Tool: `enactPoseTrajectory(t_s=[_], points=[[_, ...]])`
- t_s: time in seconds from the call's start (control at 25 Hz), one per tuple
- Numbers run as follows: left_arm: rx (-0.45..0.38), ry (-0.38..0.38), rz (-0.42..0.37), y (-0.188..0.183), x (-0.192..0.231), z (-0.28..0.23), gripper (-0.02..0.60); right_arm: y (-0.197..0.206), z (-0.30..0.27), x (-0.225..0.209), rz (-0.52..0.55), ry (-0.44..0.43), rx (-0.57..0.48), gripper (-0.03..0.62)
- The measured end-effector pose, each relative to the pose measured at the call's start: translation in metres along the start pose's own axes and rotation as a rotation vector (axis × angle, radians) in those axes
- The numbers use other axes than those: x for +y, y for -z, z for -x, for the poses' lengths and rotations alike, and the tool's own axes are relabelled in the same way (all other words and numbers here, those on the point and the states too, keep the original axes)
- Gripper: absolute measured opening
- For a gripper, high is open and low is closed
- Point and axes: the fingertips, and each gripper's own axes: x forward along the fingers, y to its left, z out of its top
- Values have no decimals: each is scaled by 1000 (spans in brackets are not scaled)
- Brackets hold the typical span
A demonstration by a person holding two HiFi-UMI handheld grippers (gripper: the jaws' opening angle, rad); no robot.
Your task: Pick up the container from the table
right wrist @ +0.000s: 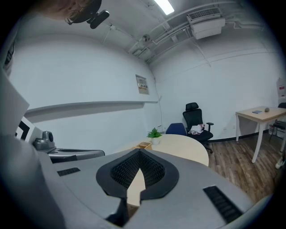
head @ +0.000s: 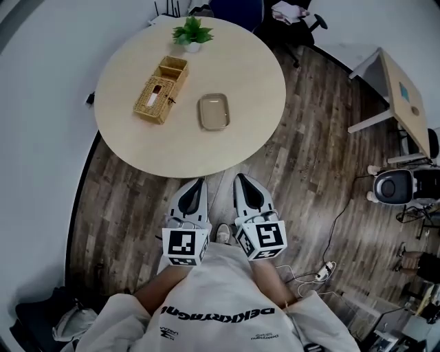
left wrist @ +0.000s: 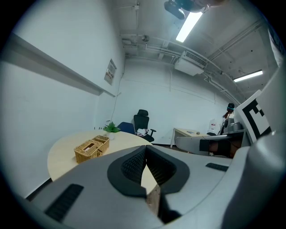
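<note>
A shallow, clear rectangular container (head: 214,111) lies near the middle of the round beige table (head: 137,148). To its left stands a wicker tissue box (head: 159,91) (left wrist: 91,149). A small potted plant (head: 192,33) (left wrist: 111,128) (right wrist: 154,133) sits at the table's far edge. My left gripper (head: 199,183) (left wrist: 145,154) and right gripper (head: 240,179) (right wrist: 139,155) hover side by side over the wooden floor, just short of the table's near edge. Both are shut and empty. The jaws hide the container in both gripper views.
A black office chair (head: 292,24) (right wrist: 195,120) and a blue chair (head: 237,10) stand behind the table. A white desk (head: 402,89) is at the right. A power strip with cables (head: 323,271) lies on the floor, and a round device (head: 392,185) sits near the desk.
</note>
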Motion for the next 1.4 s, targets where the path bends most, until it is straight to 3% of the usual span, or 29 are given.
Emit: enactPoseTrajectory(t_s=[0.36, 0.56, 0.72, 1.16, 1.4], points=[[25, 131, -3, -19, 57, -35, 17, -8, -52, 10, -31, 150, 23, 32], [62, 159, 12, -13, 74, -59, 17, 2, -83, 12, -39, 147, 68, 32], [103, 135, 12, -3, 81, -85, 15, 8, -104, -4, -55, 125, 104, 32], [198, 7, 108, 30, 95, -165, 17, 21, -169, -66, -62, 68, 172, 35], [248, -13, 141, 47, 94, -199, 18, 39, -196, -88, -83, 41, 223, 35]])
